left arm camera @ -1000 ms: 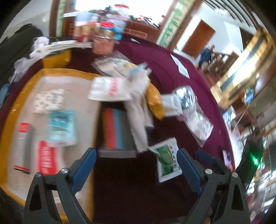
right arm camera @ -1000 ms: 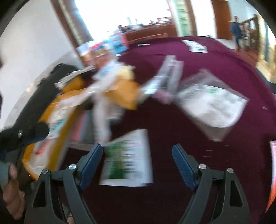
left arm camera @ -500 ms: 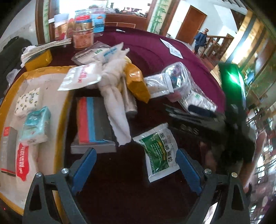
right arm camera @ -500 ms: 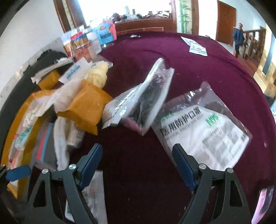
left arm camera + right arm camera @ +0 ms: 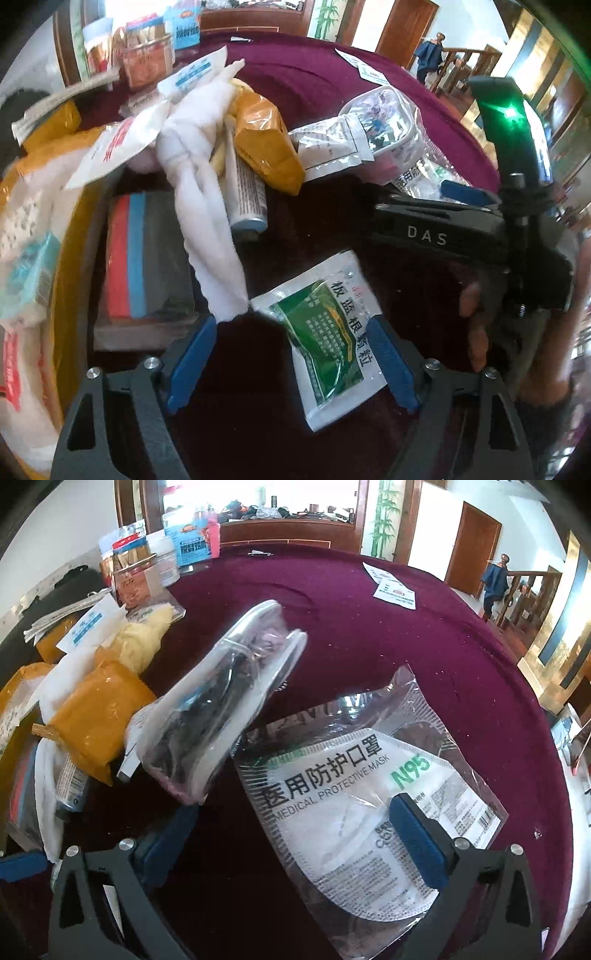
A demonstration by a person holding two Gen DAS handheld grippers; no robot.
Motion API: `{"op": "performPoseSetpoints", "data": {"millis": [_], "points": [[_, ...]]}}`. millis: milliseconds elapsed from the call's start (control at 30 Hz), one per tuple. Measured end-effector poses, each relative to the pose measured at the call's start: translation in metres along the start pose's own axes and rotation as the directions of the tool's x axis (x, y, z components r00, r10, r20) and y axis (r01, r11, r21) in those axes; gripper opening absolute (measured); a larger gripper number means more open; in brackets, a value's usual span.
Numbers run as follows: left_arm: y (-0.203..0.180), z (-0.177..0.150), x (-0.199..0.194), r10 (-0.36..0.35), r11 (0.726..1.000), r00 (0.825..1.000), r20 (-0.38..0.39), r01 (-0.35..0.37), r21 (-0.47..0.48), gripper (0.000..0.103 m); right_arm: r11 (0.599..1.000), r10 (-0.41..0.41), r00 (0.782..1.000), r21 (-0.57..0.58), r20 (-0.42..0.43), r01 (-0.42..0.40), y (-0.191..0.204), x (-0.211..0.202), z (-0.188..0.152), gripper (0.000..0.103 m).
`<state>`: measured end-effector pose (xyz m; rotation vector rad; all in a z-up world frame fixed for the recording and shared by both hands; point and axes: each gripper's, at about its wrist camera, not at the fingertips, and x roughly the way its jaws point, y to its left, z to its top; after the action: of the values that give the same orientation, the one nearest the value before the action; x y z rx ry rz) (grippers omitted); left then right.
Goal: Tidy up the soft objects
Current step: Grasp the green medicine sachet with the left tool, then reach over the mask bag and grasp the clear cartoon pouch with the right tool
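Green sachet (image 5: 327, 338) — between left tongs (image 5: 291, 360)

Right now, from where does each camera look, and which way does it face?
Left wrist: low over the table, facing the green sachet between the open left gripper; the right gripper and hand show.
Right wrist: above the N95 mask pack, open right gripper.
Shared: orange packet, white cloth.

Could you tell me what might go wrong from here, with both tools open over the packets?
The left tool straddles the green sachet, but the white cloth ends at its left finger, so closing might snag it. The right tool sits over the N95 mask pack; its slick film could slip, and the clear pouch leaning beside it may topple.
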<state>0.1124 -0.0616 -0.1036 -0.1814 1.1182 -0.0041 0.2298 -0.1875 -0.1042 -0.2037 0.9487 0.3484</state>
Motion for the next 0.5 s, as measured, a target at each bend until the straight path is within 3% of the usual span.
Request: {"op": "performPoseSetpoints", "data": {"millis": [133, 200, 500], "points": [[-0.002, -0.001, 0.000, 0.053, 0.998, 0.997, 0.055, -0.055, 0.031, 0.066, 1.000, -0.009, 1.000, 0.007, 0.006, 0.009, 0.003, -0.001, -0.001, 0.103], [0.002, -0.002, -0.004, 0.004, 1.000, 0.998, 0.055, -0.005, 0.026, 0.041, 1.000, -0.010, 1.000, 0.005, 0.006, 0.010, 0.003, -0.002, -0.002, 0.103], [0.052, -0.003, -0.013, -0.154, 0.978, 0.988, 0.019, 0.155, -0.139, 0.031, 1.000, -0.007, 1.000, 0.006, 0.005, 0.007, -0.001, -0.001, -0.002, 0.103]]}}
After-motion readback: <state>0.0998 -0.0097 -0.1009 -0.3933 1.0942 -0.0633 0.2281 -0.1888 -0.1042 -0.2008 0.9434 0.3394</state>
